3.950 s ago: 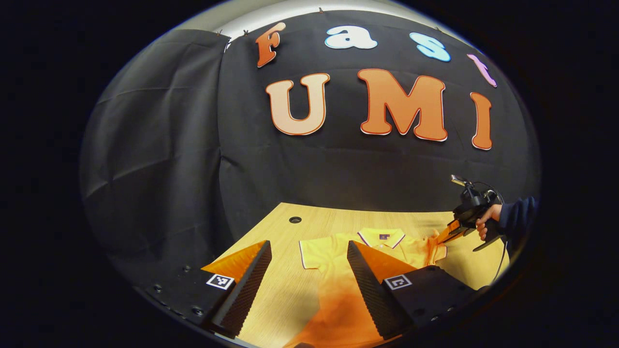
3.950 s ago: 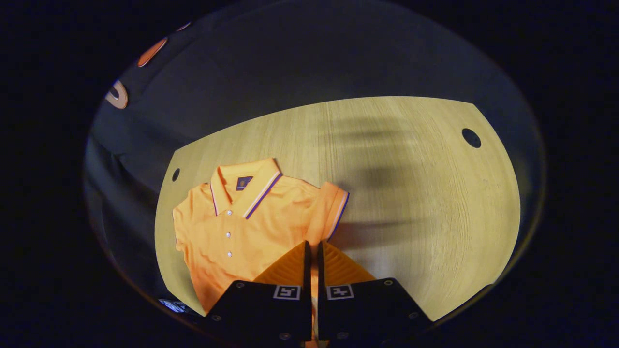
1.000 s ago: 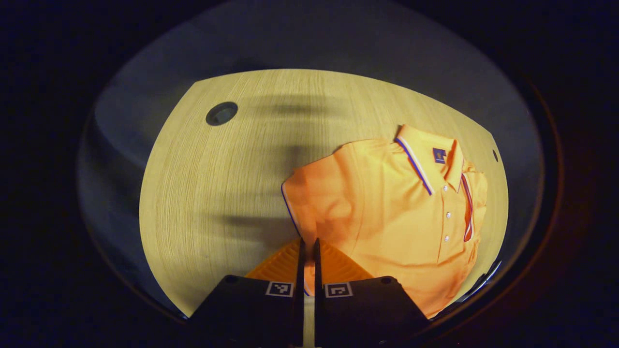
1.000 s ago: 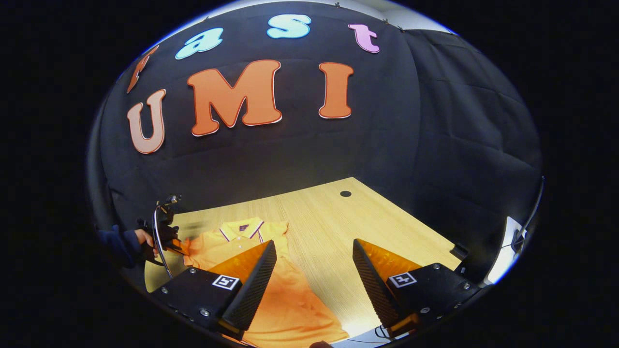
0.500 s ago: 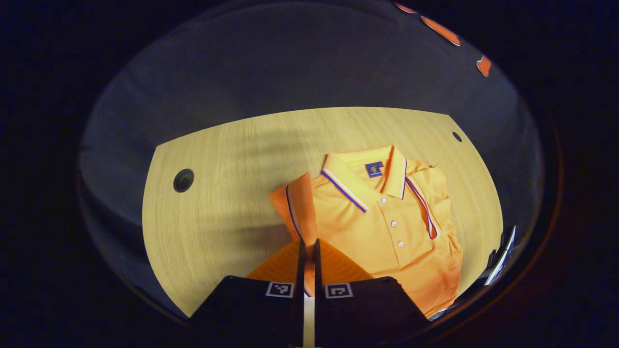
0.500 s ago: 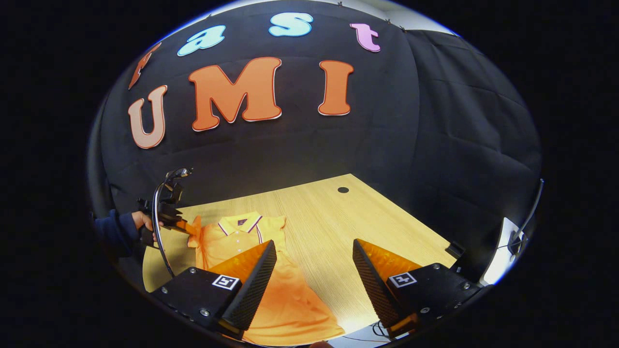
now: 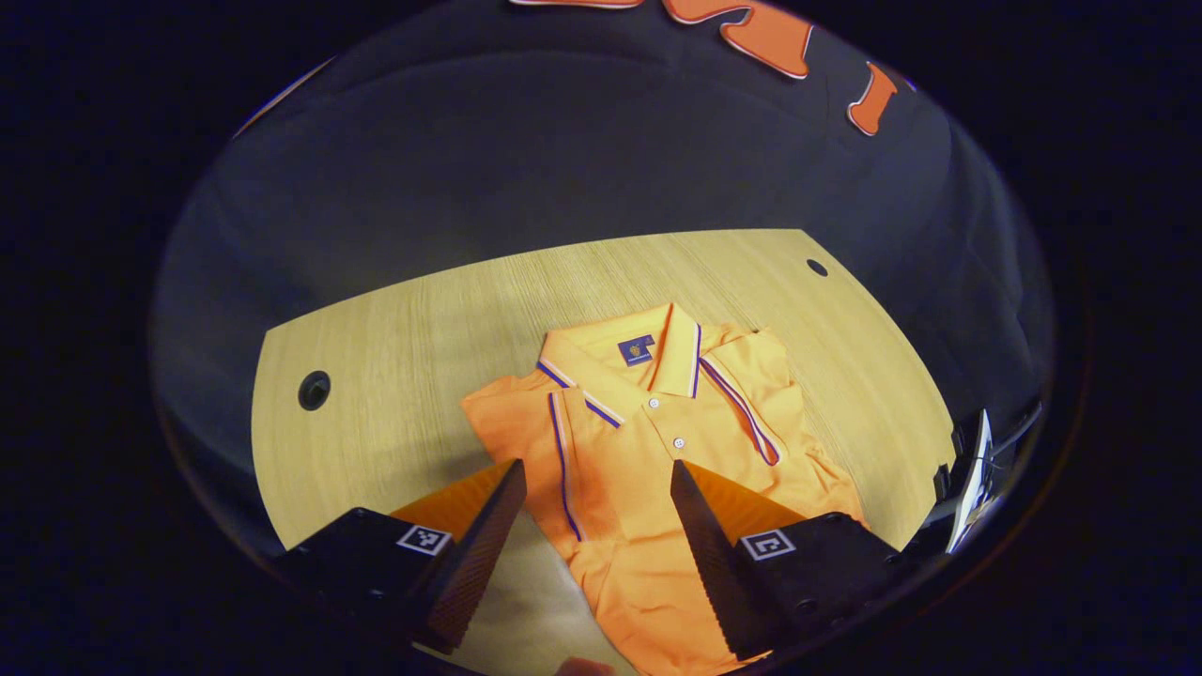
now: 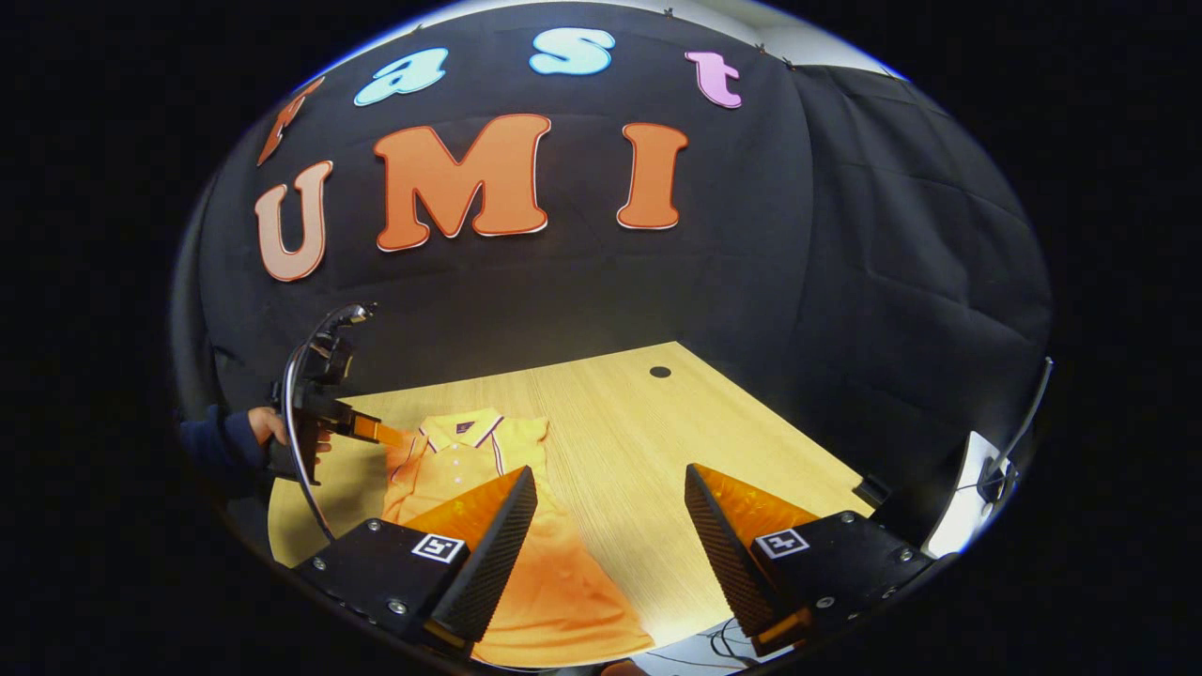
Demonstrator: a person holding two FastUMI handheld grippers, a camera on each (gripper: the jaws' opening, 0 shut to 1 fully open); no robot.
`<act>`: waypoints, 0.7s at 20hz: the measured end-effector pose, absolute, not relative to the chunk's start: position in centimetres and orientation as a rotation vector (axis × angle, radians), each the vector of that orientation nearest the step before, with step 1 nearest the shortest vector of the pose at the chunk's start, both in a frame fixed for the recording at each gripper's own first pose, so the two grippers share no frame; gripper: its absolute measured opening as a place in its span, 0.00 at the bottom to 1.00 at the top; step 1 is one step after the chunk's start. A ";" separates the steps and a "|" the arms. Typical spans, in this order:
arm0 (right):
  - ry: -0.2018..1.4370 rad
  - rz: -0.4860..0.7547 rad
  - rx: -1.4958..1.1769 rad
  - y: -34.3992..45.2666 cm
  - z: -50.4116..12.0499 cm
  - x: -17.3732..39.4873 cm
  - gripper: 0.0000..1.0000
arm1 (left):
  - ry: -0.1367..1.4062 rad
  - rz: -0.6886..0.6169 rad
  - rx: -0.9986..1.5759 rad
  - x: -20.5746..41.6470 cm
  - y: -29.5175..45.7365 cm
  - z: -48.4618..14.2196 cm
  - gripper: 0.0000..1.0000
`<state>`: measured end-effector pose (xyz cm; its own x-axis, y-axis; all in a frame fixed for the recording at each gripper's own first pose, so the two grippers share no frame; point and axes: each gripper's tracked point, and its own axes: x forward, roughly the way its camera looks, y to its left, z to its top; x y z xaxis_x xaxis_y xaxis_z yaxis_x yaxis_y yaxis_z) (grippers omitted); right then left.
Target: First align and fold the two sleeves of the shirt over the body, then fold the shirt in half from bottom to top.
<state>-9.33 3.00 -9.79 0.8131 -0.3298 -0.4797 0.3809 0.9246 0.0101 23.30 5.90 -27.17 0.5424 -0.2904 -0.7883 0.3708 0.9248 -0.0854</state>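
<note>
An orange polo shirt (image 7: 676, 441) with a striped collar lies on the wooden table (image 7: 394, 347), both short sleeves folded in over the body. In the left gripper view my left gripper (image 7: 597, 474) stands open just above the folded left sleeve (image 7: 526, 441), holding nothing. In the right gripper view the shirt (image 8: 470, 460) lies at the left, and my right gripper (image 8: 610, 483) hangs open over the table near the shirt's hem. That view also has the left gripper (image 8: 362, 427) held by a hand (image 8: 263, 427) above the shirt's shoulder.
The table has round cable holes at its far corners (image 7: 314, 389) (image 8: 660, 372). Black cloth walls close in behind and at both sides. A white device with cables (image 8: 967, 498) sits past the table's right edge.
My left gripper carried the left sleeve over the body, let it go and opened. The right gripper, shut on the right sleeve four seconds ago, has stayed open and nearly still.
</note>
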 end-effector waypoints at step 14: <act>0.275 -0.080 -0.073 4.5 -6.4 -9.9 0.97 | 0.230 -0.230 -0.033 7.3 7.9 -7.7 0.95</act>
<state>-9.91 4.46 -6.38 0.9593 -0.0888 -0.2682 0.0688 0.9942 -0.0832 7.28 7.91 -7.72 0.9476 -0.2292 -0.2227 0.2217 0.9734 -0.0585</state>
